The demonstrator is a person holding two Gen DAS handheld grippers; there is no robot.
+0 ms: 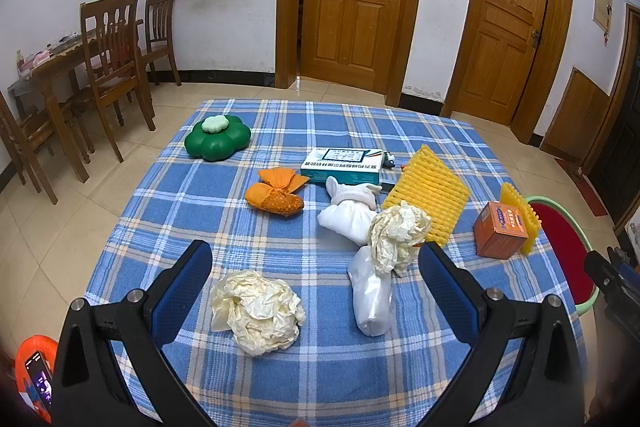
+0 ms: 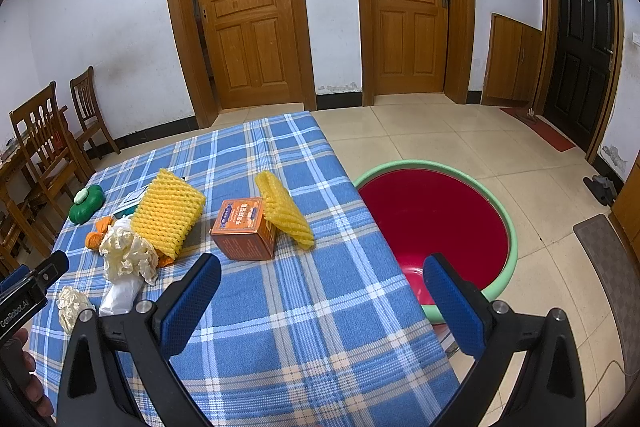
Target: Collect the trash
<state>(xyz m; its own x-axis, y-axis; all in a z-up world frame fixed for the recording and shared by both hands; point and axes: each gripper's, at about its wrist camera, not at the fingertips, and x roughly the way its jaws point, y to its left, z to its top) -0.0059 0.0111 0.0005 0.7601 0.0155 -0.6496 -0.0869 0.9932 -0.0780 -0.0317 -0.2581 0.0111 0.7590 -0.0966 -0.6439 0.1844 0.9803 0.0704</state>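
Observation:
Trash lies on the blue plaid table (image 1: 280, 387). A crumpled cream paper ball (image 1: 256, 311) sits just ahead of my open, empty left gripper (image 1: 316, 267). A second crumpled paper (image 1: 396, 231) rests on a white plastic bag (image 1: 372, 299), with white cloth (image 1: 348, 215) behind. Two yellow foam nets (image 1: 428, 195) (image 1: 520, 215) and an orange box (image 1: 500, 231) lie to the right. My right gripper (image 2: 320, 283) is open and empty above the table's right edge, by the red basin (image 2: 432, 215) on the floor.
A green flower-shaped container (image 1: 218, 141), an orange cloth bundle (image 1: 278, 193) and a teal-and-white box (image 1: 340, 165) lie further back. Wooden chairs (image 1: 114, 67) and a side table stand left. An orange bin (image 1: 30, 355) is at the lower left. Doors are behind.

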